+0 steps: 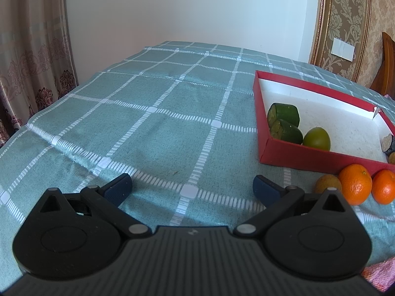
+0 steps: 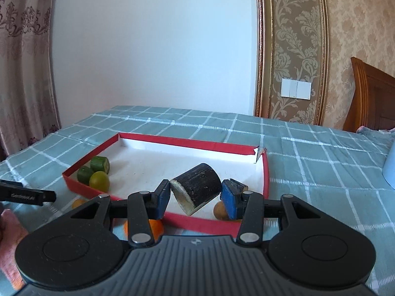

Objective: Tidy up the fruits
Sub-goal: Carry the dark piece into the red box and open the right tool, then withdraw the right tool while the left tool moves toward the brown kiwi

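A red box (image 2: pixel 209 145) with a white floor lies on the checked cloth. In its left corner are two green cut pieces (image 2: pixel 100 164) and a green round fruit (image 2: pixel 99 181). My right gripper (image 2: pixel 195 198) is shut on a dark sugarcane piece (image 2: pixel 197 188), held tilted over the box's near right part. A small brown fruit (image 2: pixel 219 211) sits in the box beside it. My left gripper (image 1: pixel 192 187) is open and empty over the cloth, left of the box (image 1: pixel 308 153). Two oranges (image 1: pixel 355 183) and a brown fruit (image 1: pixel 327 183) lie outside the box's near wall.
The bed's checked cloth (image 1: pixel 148 113) stretches left and far. A curtain (image 1: pixel 29 49) hangs at left. A wooden headboard (image 2: pixel 370 98) and a wall switch (image 2: pixel 295 88) are at right. A pale blue object (image 2: pixel 390 170) stands at the right edge. A pink cloth (image 2: pixel 9 241) lies near left.
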The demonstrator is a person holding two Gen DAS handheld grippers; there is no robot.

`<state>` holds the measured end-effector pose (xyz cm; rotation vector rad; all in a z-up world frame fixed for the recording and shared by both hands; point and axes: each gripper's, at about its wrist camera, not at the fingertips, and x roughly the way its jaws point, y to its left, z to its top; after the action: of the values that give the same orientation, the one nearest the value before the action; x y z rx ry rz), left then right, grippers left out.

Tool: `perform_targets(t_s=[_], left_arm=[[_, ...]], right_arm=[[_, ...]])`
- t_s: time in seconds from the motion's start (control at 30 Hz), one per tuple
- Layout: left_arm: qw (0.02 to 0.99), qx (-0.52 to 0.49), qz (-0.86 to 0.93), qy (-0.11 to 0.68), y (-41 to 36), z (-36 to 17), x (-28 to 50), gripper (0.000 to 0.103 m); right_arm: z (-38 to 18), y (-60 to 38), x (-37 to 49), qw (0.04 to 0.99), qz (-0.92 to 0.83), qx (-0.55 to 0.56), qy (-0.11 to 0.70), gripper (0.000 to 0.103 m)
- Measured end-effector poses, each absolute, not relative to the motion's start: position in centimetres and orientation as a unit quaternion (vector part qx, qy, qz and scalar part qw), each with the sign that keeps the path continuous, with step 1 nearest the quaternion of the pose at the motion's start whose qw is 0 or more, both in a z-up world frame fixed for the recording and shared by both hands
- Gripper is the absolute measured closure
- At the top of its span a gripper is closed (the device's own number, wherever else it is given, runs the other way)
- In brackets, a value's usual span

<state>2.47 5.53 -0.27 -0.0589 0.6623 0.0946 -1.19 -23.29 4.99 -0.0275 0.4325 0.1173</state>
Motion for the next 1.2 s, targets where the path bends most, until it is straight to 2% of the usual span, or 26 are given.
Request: perform_targets(t_s=[0.57,0.7,0.9,1.03,1.2], left_arm=[[0.944,-0.029,0.046,0.325,5.5,-0.3,2.5,0.000],[0.944,-0.029,0.046,0.325,5.5,-0.3,2.5,0.000],[0.944,-0.028,0.047,0.325,5.5,-0.3,2.5,0.000],[0.944,-0.028,0.047,0.325,5.6,-0.3,2.5,0.000],[0.944,-0.028,0.047,0.325,5.6,-0.3,2.5,0.000]], right_arm=[[1.5,-22.3,3.7,0.965,0.030,-0.025,0.261,0.058],[1.6,-22.6,3.4,0.966,0.022,-0.018,0.258,0.046],[2.6,-24.0,1.1,0.972,0.013,0.001,0.236,0.045],[3.1,-25.7,-1.8,0.978,0.000,0.023,0.209,0.031],[2.3,-28.4,-4.7,0.980,-0.032,0.053,0.190,0.030]])
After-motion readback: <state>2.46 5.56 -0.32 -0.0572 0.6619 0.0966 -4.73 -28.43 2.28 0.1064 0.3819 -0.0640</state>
